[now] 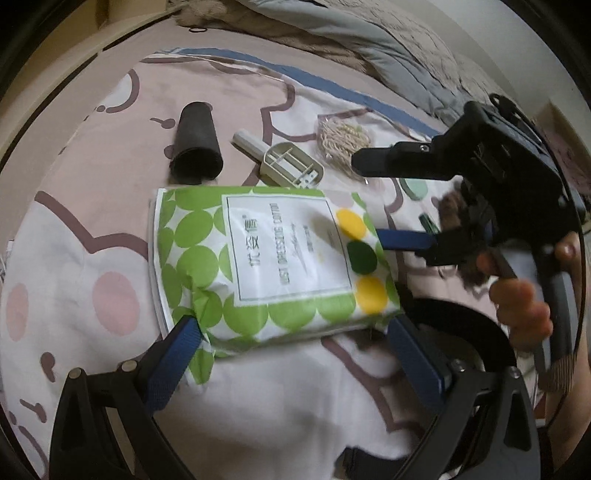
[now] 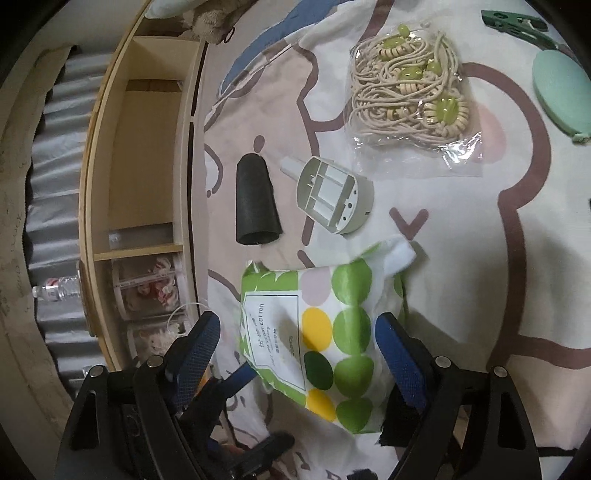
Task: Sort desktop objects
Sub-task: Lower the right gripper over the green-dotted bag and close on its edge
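Note:
A flat pack of cotton pads [image 1: 266, 258] with green and yellow dots lies on the cartoon bedsheet [image 1: 92, 236]. My left gripper [image 1: 291, 328] has its blue pads against the pack's two near corners, and the left corner is crumpled. In the right wrist view the same pack [image 2: 332, 350] sits tilted between the fingers of my right gripper [image 2: 297, 319]. Its right pad touches the pack's edge and its left pad stands apart. In the left wrist view my right gripper [image 1: 367, 199] comes in from the right, held by a hand [image 1: 524, 306].
Beyond the pack lie a black tube [image 2: 256, 199], a beige plastic piece [image 2: 334, 194], a bag of cords [image 2: 410, 88], a mint oval [image 2: 563, 96] and a green clip [image 2: 517, 22]. A wooden shelf [image 2: 140, 147] with clear jars [image 2: 147, 288] borders the bed's left side.

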{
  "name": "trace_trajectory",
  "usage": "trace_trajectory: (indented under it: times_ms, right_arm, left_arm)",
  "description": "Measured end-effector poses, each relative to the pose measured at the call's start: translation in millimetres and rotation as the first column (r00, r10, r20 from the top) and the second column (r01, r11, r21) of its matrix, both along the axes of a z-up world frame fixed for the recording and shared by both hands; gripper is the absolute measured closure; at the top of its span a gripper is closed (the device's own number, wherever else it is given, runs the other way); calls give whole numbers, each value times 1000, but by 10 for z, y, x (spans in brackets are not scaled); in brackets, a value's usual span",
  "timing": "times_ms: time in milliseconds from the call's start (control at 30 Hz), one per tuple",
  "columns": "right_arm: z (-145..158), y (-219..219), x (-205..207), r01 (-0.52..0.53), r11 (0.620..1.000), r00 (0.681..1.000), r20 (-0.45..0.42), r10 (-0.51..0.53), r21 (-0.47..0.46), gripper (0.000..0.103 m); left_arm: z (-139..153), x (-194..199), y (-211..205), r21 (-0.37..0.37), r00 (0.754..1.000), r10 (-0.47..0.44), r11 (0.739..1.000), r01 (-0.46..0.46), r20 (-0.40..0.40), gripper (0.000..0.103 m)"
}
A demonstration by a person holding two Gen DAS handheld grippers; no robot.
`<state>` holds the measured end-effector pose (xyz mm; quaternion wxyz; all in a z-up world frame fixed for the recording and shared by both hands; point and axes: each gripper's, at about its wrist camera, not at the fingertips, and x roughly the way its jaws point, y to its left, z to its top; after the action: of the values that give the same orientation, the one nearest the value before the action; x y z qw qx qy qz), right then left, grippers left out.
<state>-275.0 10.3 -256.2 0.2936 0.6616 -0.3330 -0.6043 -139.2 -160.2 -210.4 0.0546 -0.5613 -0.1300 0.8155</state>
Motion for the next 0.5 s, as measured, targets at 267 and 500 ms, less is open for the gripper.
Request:
trace_trajectory:
  times_ms: [267,500]
  right_arm:
    - [-144,49,42,-43,991,999,5,42,128,16]
    - [-82,-97,47,-103,988,993,-48,110,114,27]
  left_arm:
    - [-4,-54,-524,53,973,232,971,-233,12,2]
    - [-210,-148,-650,112,951,302,945,-308,66,2]
